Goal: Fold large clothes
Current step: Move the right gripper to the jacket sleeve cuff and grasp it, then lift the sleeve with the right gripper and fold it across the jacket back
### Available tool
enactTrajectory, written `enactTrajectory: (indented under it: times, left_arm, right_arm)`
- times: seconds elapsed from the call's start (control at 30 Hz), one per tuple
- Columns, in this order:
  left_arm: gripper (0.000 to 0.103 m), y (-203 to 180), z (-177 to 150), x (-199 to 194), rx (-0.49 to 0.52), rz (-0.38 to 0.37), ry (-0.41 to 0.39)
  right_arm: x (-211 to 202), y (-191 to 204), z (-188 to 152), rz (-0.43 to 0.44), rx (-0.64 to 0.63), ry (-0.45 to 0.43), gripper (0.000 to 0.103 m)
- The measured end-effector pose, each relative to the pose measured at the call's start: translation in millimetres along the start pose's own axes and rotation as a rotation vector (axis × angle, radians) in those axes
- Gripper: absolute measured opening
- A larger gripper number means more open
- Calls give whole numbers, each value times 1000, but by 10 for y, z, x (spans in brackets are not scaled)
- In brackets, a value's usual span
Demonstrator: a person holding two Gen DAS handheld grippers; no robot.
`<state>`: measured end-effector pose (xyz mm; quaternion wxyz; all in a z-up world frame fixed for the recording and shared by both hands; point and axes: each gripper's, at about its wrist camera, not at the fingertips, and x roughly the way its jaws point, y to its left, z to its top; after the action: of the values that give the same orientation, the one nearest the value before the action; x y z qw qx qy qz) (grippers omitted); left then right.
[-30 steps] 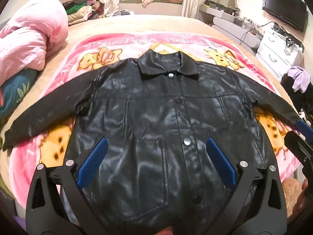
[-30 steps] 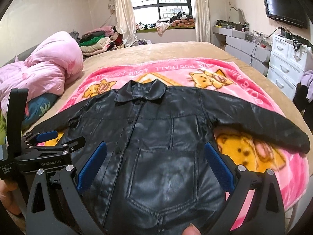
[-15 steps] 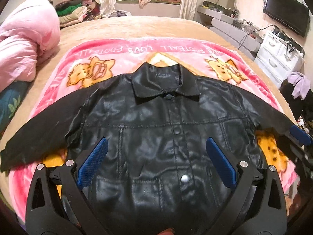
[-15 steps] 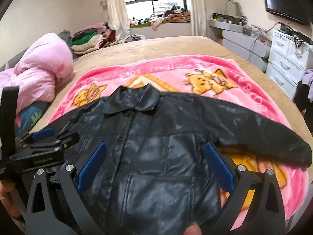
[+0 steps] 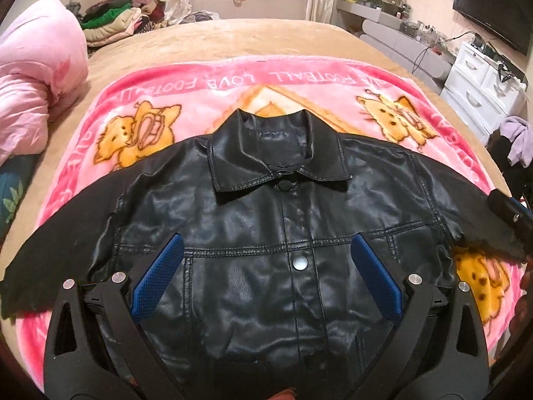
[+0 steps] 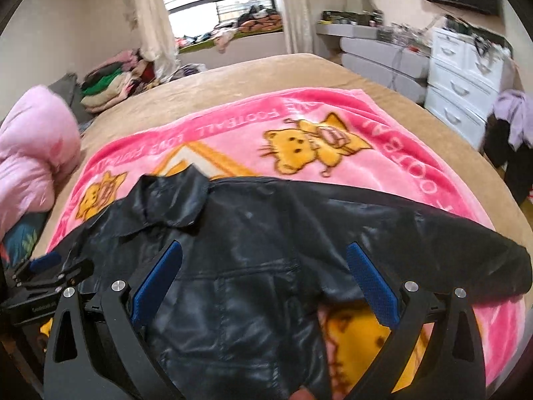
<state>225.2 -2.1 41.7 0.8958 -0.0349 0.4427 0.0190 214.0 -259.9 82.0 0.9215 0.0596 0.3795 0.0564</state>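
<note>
A black leather jacket (image 5: 266, 220) lies flat and buttoned, front up, on a pink cartoon blanket (image 5: 233, 83), sleeves spread to both sides. My left gripper (image 5: 266, 276) is open and empty above the jacket's chest. My right gripper (image 6: 263, 283) is open and empty above the jacket's right chest and armpit (image 6: 253, 233). The right gripper's tip shows at the right edge of the left wrist view (image 5: 509, 213), over the right sleeve. The left gripper shows at the left edge of the right wrist view (image 6: 43, 276).
The blanket (image 6: 333, 126) covers a tan bed (image 5: 250, 36). A pink duvet (image 5: 30, 76) is bunched at the left. Folded clothes (image 5: 113, 23) are stacked at the far left corner. White drawers (image 6: 463, 76) and a grey bench (image 6: 376, 53) stand to the right.
Both grippers have moved forward over the jacket, from the hem and pockets up towards the chest and collar. Both stay open. The jacket has not moved.
</note>
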Motion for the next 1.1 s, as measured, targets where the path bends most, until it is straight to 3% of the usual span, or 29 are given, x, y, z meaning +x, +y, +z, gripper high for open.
enactTrajectory:
  times: [0.23,0.43,0.57,0.83,1.1]
  left_arm:
    - [94,-142,-85,314,64,-1,16]
    - [94,-309,-186,472,99,-86,20]
    - [94,-390,-264,595,91,-137,64]
    - [94,-609,-386,617,129,-189,79]
    - [94,-757,-473,619,170,-240,86]
  right_arm:
    - [156,-610,-32,-75,162,-15,99]
    - [173,-1232,-152,-172,339,-16,99]
    - [136,-1518,-216,-211,416,-19,99]
    - [18,-2047,-343,-301,586,-44,99]
    - [-32,-2593,-640,-363,859,-58,99]
